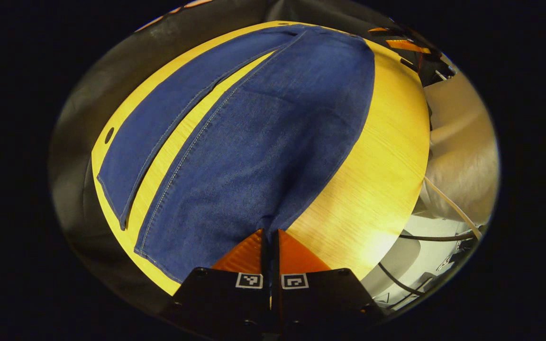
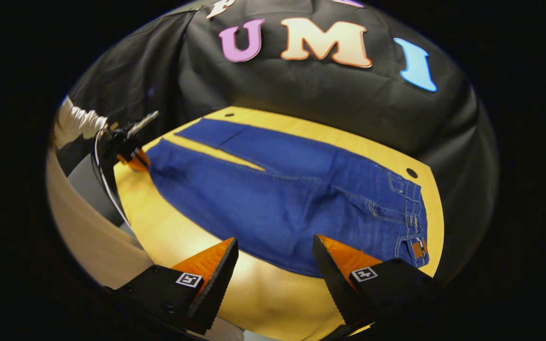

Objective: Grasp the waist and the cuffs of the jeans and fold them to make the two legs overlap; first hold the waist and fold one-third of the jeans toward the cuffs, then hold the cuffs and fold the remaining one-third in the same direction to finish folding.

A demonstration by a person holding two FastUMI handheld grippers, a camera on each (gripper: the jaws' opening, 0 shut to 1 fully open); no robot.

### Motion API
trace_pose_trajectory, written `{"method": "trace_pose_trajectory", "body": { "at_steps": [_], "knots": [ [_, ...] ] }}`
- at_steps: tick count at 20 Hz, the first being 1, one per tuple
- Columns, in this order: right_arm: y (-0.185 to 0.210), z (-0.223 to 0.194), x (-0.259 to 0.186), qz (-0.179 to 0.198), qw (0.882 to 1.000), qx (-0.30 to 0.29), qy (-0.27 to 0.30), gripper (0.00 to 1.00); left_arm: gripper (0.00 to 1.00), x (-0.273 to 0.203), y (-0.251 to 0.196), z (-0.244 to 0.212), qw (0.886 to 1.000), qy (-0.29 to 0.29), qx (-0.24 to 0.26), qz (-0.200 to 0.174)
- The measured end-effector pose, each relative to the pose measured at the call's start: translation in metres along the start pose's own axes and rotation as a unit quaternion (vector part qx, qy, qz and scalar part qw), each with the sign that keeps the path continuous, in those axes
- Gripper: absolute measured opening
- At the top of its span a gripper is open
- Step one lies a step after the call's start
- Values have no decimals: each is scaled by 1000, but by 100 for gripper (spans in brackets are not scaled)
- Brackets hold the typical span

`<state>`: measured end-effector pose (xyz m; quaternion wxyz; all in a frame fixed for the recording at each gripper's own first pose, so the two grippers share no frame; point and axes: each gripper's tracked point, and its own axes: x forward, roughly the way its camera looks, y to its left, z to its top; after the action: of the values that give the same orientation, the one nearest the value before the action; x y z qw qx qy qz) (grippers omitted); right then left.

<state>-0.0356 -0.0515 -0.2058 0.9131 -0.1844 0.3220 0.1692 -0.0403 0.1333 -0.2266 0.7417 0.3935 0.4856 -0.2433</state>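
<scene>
Yellow wooden table (image 1: 377,189) carries the jeans (image 1: 263,142) spread flat, legs apart. My left gripper (image 1: 269,233) pinches the near cuff (image 1: 273,219) for lifting; my right gripper (image 2: 275,258) gapes wide above the near edge, toward the waist (image 2: 413,213).

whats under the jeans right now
The blue denim jeans lie flat on the yellow wooden table, which shows in the gap between the two legs. Whatever sits beneath the fabric itself is covered.

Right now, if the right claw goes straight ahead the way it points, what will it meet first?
Probably the jeans: the open right claw points at their near edge on the yellow table. Its height above the table is unclear.
</scene>
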Motion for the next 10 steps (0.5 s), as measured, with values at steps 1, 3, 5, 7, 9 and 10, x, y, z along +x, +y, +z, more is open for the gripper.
{"method": "trace_pose_trajectory", "body": {
  "at_steps": [1,3,5,7,9,10],
  "knots": [
    [-9,-12,1,7,999,-28,19,98,0,0,0,0,1000,5,-8,3],
    [-26,-34,5,18,995,-82,56,99,0,0,0,0,999,15,-31,7],
    [-37,-52,14,36,989,-108,89,98,0,1,0,0,999,22,-44,9],
    [-43,-64,21,51,984,-119,120,98,0,2,-1,1,999,27,-43,14],
    [-56,-69,31,50,982,-128,132,99,0,2,0,0,999,31,-36,19],
    [-60,-71,35,47,981,-127,136,99,0,2,0,0,999,31,-33,21]
  ]
}}
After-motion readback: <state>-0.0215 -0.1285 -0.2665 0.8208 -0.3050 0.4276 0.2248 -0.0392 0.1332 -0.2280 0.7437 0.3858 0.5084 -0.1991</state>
